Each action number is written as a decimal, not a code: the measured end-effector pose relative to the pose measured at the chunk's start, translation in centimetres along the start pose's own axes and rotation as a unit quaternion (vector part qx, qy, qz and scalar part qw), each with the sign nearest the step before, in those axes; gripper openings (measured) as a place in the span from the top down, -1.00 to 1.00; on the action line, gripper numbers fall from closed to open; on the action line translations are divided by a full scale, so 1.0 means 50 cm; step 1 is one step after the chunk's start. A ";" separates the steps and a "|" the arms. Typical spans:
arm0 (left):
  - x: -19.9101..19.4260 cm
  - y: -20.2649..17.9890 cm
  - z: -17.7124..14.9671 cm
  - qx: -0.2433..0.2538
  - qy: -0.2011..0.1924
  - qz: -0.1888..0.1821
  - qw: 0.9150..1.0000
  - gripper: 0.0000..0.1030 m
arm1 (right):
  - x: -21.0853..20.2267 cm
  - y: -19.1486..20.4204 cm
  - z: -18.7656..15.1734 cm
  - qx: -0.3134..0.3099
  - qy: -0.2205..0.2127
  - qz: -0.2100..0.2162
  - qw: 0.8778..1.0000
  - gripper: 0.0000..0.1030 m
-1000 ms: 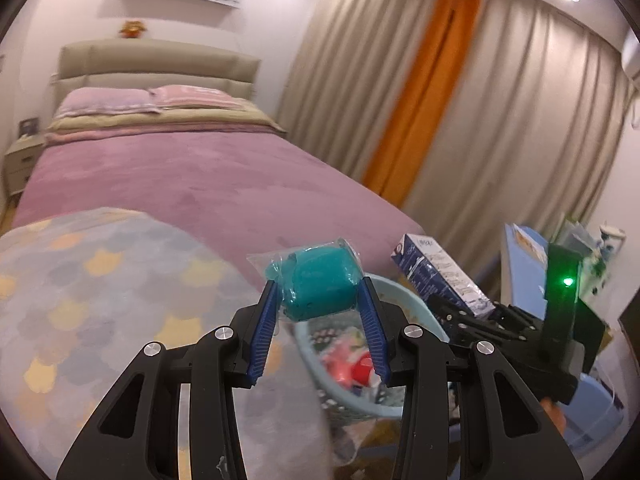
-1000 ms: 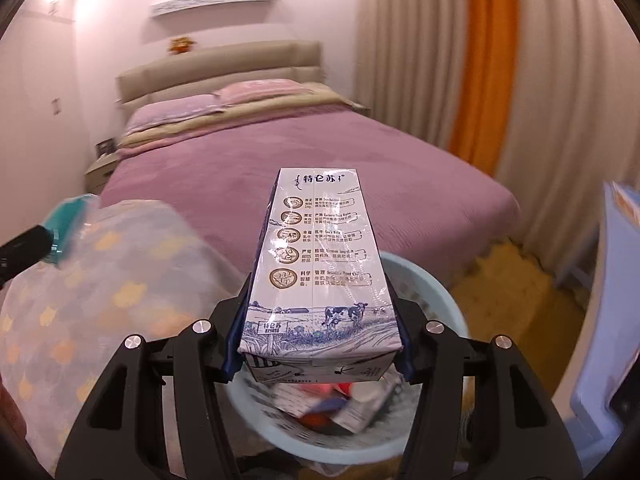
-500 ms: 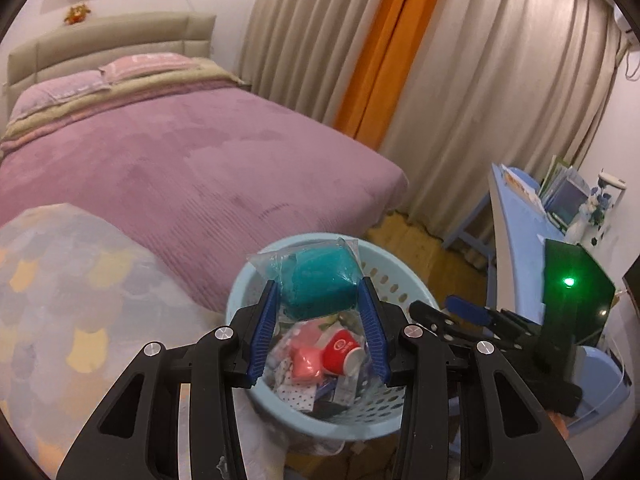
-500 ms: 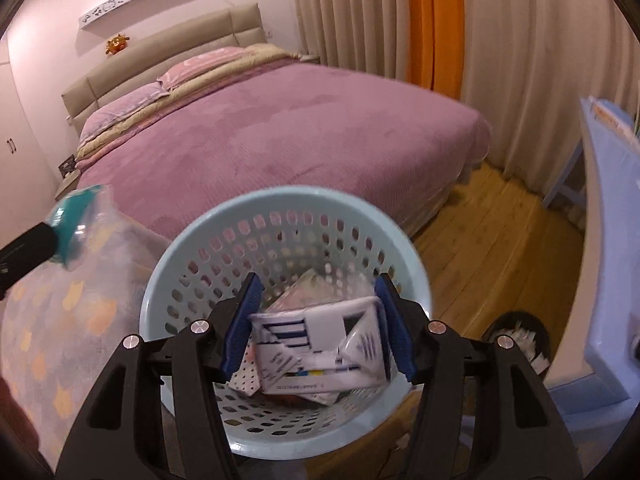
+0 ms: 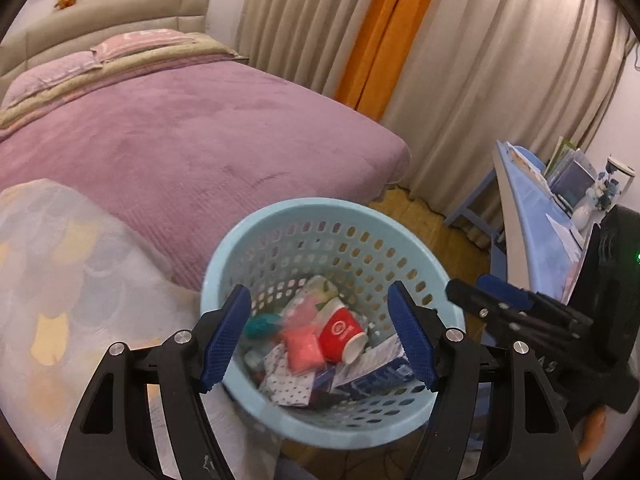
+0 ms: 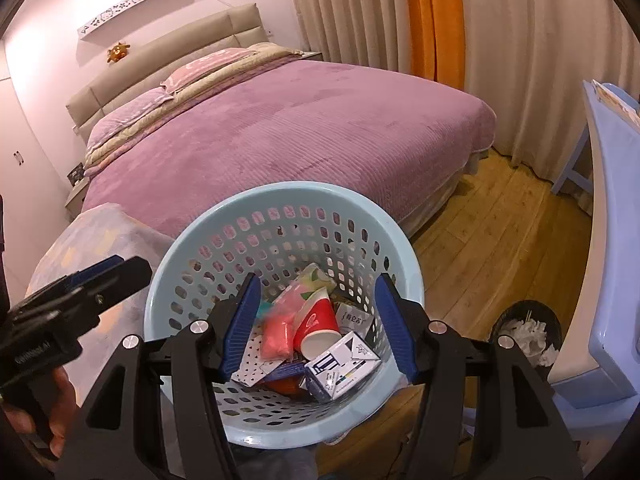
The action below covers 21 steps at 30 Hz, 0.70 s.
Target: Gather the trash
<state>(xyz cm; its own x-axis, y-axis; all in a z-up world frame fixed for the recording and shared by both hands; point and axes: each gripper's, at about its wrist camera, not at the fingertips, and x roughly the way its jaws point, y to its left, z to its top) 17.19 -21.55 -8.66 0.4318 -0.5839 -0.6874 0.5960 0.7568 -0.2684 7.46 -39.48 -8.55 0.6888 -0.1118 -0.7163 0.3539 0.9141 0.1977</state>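
drop-off step: left gripper point(image 5: 320, 336) jaws were opening, empty, over the pale blue perforated plastic basket point(image 5: 288, 216) at lower centre; right gripper point(image 6: 318, 322) stood part-open, empty. next: seek remaining litter.

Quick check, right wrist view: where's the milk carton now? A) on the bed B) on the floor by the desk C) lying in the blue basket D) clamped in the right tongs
C: the milk carton lies among the trash inside the blue basket, beside the red paper cup, and nothing sits between the pads of the right tongs.
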 end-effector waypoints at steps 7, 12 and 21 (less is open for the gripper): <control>-0.081 -0.004 -0.015 0.008 -0.038 0.015 0.999 -0.44 | -0.045 0.027 -0.002 -0.014 -0.024 0.019 0.999 -0.22; -0.152 -0.028 -0.028 0.024 -0.081 0.013 0.996 -0.57 | -0.086 0.046 -0.003 -0.012 -0.033 0.043 0.998 -0.26; -0.282 -0.059 -0.062 0.029 -0.149 0.027 0.988 -0.71 | -0.182 0.104 -0.014 -0.043 -0.082 0.052 0.994 -0.35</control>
<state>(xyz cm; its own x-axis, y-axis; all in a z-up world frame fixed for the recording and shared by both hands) 7.24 -14.65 -0.28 0.6384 -0.6107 -0.4684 0.6008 0.7758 -0.1927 2.57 -33.43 -1.47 0.8154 -0.0714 -0.5744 0.2254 0.9532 0.2015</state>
